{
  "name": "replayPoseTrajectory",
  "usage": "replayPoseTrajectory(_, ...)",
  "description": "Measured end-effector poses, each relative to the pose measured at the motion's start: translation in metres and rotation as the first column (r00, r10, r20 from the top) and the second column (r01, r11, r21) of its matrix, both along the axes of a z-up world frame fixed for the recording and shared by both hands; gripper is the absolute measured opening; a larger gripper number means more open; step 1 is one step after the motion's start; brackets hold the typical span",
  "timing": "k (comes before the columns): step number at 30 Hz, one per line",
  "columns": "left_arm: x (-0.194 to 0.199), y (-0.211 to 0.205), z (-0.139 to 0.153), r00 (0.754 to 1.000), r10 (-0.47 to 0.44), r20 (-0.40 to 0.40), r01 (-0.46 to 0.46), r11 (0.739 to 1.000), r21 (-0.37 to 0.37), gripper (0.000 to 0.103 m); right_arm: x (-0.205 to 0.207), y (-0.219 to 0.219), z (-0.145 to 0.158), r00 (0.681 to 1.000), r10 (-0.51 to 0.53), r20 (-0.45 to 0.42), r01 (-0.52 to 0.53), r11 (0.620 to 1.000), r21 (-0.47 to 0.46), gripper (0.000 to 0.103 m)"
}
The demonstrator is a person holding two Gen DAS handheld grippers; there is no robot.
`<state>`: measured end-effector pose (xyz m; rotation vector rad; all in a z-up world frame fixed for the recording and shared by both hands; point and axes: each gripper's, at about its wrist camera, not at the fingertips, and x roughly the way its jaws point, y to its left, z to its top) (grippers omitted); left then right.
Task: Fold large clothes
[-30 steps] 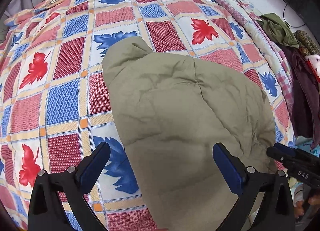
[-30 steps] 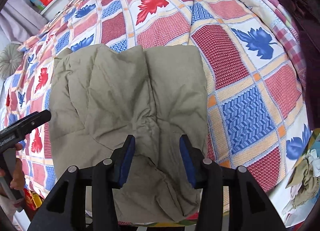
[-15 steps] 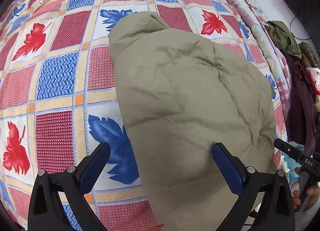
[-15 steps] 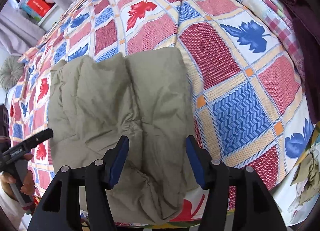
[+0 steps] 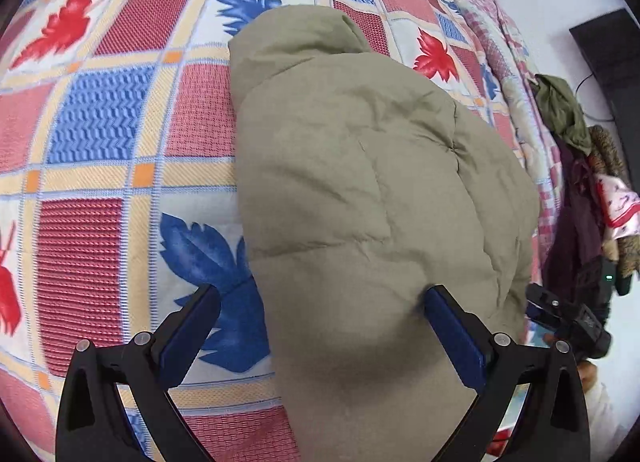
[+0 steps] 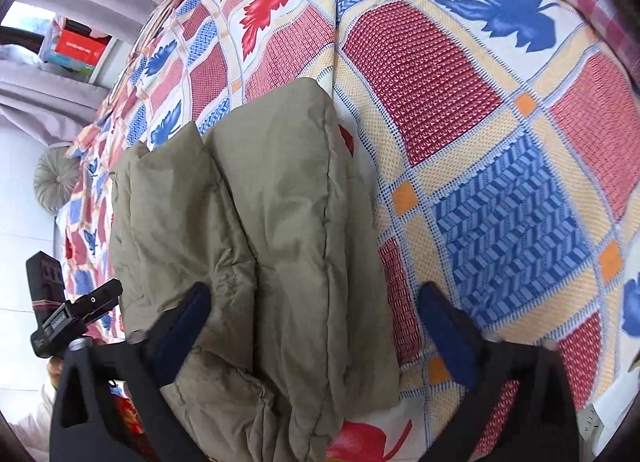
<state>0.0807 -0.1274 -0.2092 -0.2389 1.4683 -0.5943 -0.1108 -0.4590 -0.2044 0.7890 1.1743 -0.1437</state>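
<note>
- Olive padded garment (image 5: pixel 360 189): lies on the bed, already folded into a thick bundle. In the left wrist view it fills the centre and lower centre of the frame; in the right wrist view (image 6: pixel 256 262) it sits centre-left and runs off the bottom edge.
- Long axis: runs from the bottom of each frame up toward the top, i.e. away from me along both jaw lines. Far end is a rounded lump in the upper centre of the left view, a squared edge in the upper centre of the right view.
- Left gripper (image 5: pixel 320 326): jaws spread wide, grasping nothing. The right blue pad presses into the near end of the bundle; the left pad hangs over the bedspread (image 5: pixel 100 133), beside the bundle's left edge.
- Right gripper (image 6: pixel 312 322): jaws spread wide, grasping nothing. The left pad is over the fabric; the right pad is over bare bedspread, just past the bundle's right edge.
- Relation that matters: the near end lies between both sets of jaws; each gripper straddles one side edge. Neither is clearly nearer.
- Judgement: the fold looks largely done; a further fold would mean closing on the near end and carrying it toward the far end.
- Surroundings: heap of other clothes (image 5: pixel 576 165) at right edge of the left view, off the bed's side.
</note>
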Motion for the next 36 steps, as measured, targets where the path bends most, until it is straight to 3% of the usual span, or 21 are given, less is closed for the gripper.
replayPoseTrajectory(7,0.008,0.008,-0.022,0.991,-0.020,-0.136,-0.016,0.966,-0.257,0.102,0.022,-0.010,-0.026,0.997,0.054,0.052,-0.063,0.981,0.184,0.103)
replayPoseTrajectory(13,0.012,0.006,-0.047,0.981,-0.045,-0.189,-0.023,0.939,-0.344,0.102,0.043,-0.013,-0.055,0.997,0.073,0.032,-0.079,0.958,0.275,0.103)
replayPoseTrajectory(16,0.019,0.009,-0.058,0.973,-0.030,-0.230,-0.066,0.915,-0.398,0.102,0.053,-0.009,-0.058,0.992,0.088,0.090,-0.115,0.929,0.352,0.103)
replayPoseTrajectory(19,0.021,0.001,-0.063,0.976,-0.054,-0.213,-0.034,0.921,-0.388,0.102,0.065,0.004,-0.050,0.976,0.151,0.155,-0.200,0.902,0.384,0.103)
replayPoseTrajectory(24,0.019,-0.025,-0.069,0.982,-0.101,-0.162,0.043,0.944,-0.327,0.103,0.091,0.031,-0.053,0.950,0.301,0.081,-0.311,0.908,0.282,0.103)
replayPoseTrajectory(29,0.013,-0.035,-0.084,0.972,-0.075,-0.224,-0.006,0.941,-0.339,0.103,0.092,0.035,-0.063,0.962,0.273,0.015,-0.267,0.924,0.275,0.103)
replayPoseTrajectory(34,0.007,-0.050,-0.069,0.983,-0.075,-0.166,0.027,0.962,-0.271,0.101,0.093,0.042,-0.061,0.971,0.240,-0.017,-0.227,0.939,0.259,0.103)
replayPoseTrajectory(36,0.005,-0.054,-0.059,0.988,-0.074,-0.138,0.038,0.968,-0.247,0.094,0.090,0.044,-0.059,0.973,0.231,-0.028,-0.217,0.943,0.251,0.100)
